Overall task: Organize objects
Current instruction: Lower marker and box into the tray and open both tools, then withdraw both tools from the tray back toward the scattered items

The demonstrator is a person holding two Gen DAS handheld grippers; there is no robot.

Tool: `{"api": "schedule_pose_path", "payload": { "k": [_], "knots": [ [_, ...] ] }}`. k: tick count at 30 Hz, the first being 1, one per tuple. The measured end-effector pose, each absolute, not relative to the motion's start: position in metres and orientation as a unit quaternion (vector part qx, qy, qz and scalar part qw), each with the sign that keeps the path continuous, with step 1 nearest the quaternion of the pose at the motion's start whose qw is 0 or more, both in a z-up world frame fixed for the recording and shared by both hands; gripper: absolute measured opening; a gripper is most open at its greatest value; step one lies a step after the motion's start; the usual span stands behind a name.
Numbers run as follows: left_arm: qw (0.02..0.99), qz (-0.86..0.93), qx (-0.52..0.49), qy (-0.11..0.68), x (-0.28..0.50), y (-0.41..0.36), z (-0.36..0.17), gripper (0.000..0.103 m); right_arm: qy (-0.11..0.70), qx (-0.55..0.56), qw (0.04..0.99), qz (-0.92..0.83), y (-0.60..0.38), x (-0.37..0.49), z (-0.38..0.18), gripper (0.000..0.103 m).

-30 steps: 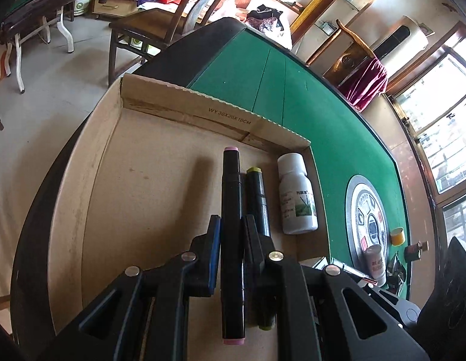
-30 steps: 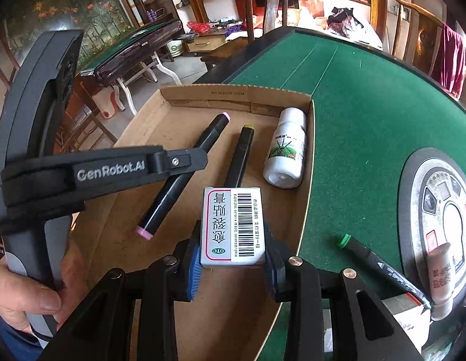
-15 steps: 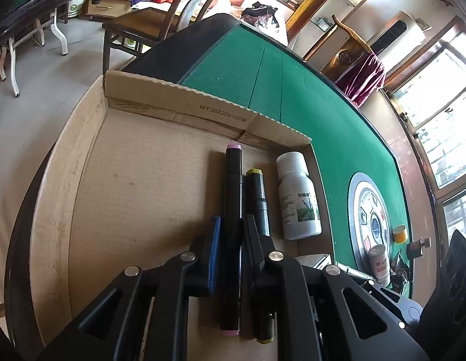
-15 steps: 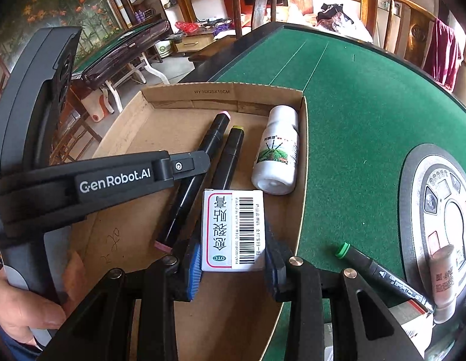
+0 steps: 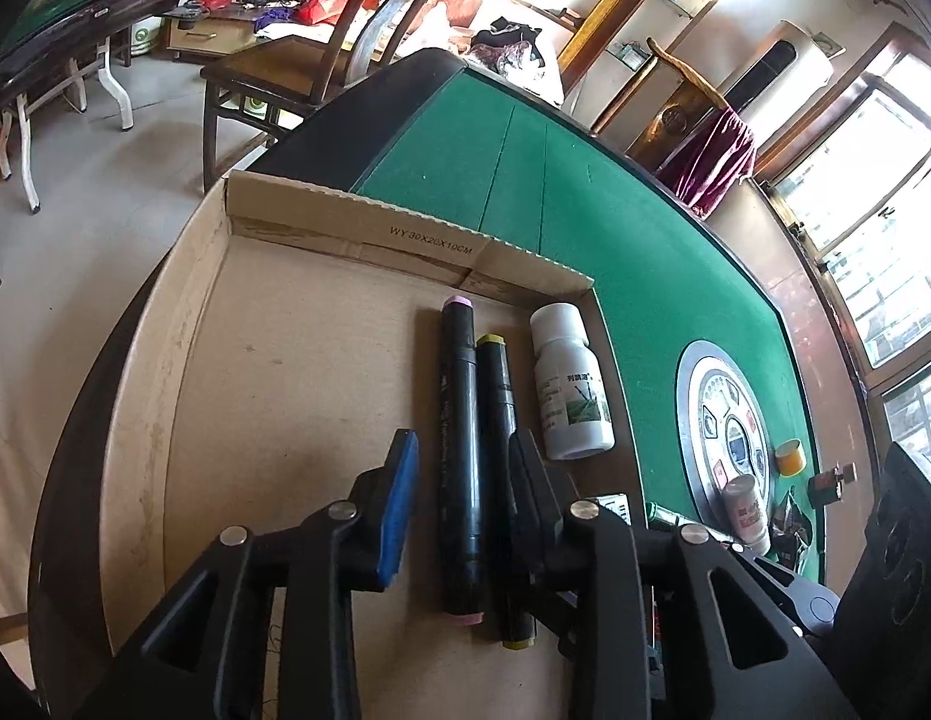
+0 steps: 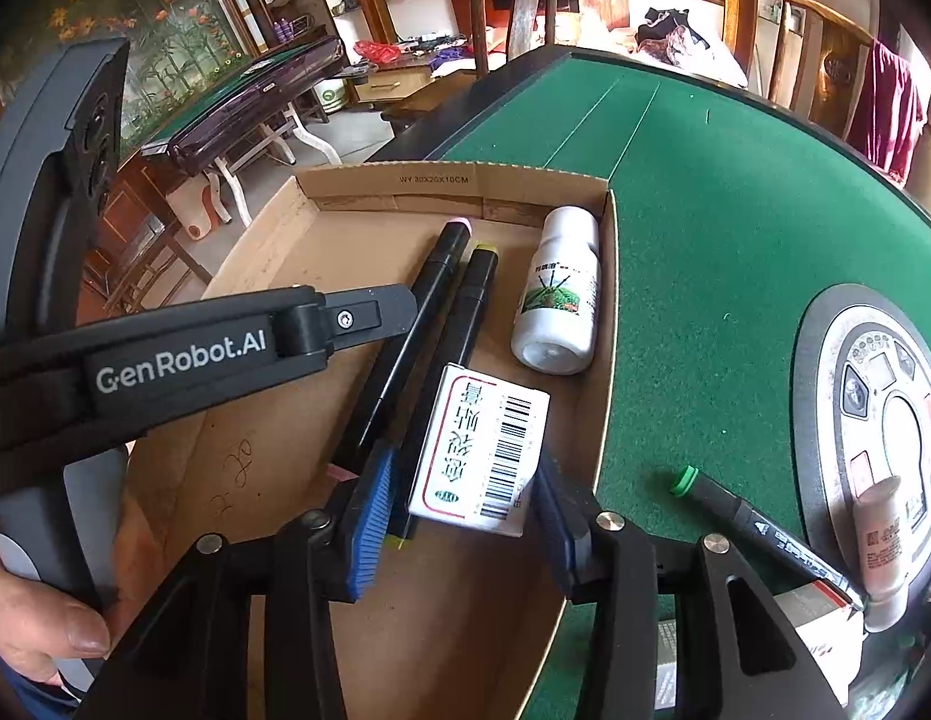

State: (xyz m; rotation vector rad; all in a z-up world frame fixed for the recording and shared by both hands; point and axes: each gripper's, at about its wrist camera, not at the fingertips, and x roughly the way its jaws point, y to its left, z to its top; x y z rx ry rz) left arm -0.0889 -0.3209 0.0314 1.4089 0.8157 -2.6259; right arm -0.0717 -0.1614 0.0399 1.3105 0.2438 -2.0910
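A big green table (image 5: 645, 276) fills the far and right side of both views. A flat cardboard box (image 5: 285, 372) sits on its near left part, with low walls all around. A round grey dial (image 6: 873, 396) is set into the table top on the right, well apart from the box.

The left gripper (image 5: 462, 480) is low over the box floor. Its two fingers are spread apart, with gaps on both sides of the pen between them. The right gripper (image 6: 459, 516) is near the right wall of the box. Its fingers are also spread wide, and I cannot tell if they touch the small white box (image 6: 480, 456) that sits tilted between them. That small box has a bar code and red edges on top.

A white bottle (image 5: 570, 387) lies on its side along the right wall of the cardboard box, cap toward the far end. Left of it lie two black pens, side by side and touching. The pen with pink ends (image 5: 459, 456) is on the left. The pen with yellow ends (image 5: 495, 384) is on the right, just beside the bottle.

Outside the cardboard box, on the green table at the near right, lies a black pen with a green cap (image 6: 759, 531). A small white tube (image 6: 882, 540) stands on the grey dial near it.
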Motion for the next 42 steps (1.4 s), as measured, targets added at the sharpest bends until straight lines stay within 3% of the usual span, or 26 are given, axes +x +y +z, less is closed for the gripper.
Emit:
{"api": "schedule_pose_path", "payload": {
  "k": [8,17,25,31,42],
  "knots": [
    [0.018,-0.857,0.442,0.266,-0.068,-0.315,0.043,0.035,0.083,0.487,0.329,-0.804,-0.148,-0.059,0.057,0.055],
    [0.016,-0.870,0.429,0.242,-0.050,-0.295,0.055,0.047,0.053,0.475,0.353,-0.804,-0.124,-0.032,0.074,0.063],
    [0.011,-0.883,0.409,0.231,-0.023,-0.274,0.068,0.067,0.036,0.473,0.366,-0.801,-0.094,-0.015,0.078,0.064],
    [-0.034,-0.900,0.383,0.204,0.003,-0.236,0.089,0.082,0.021,0.434,0.368,-0.822,-0.039,0.006,0.089,0.074],
    [-0.096,-0.921,0.353,0.132,0.058,-0.144,0.070,0.083,-0.048,0.368,0.306,-0.877,0.104,0.021,0.078,0.084]
  ]
}}
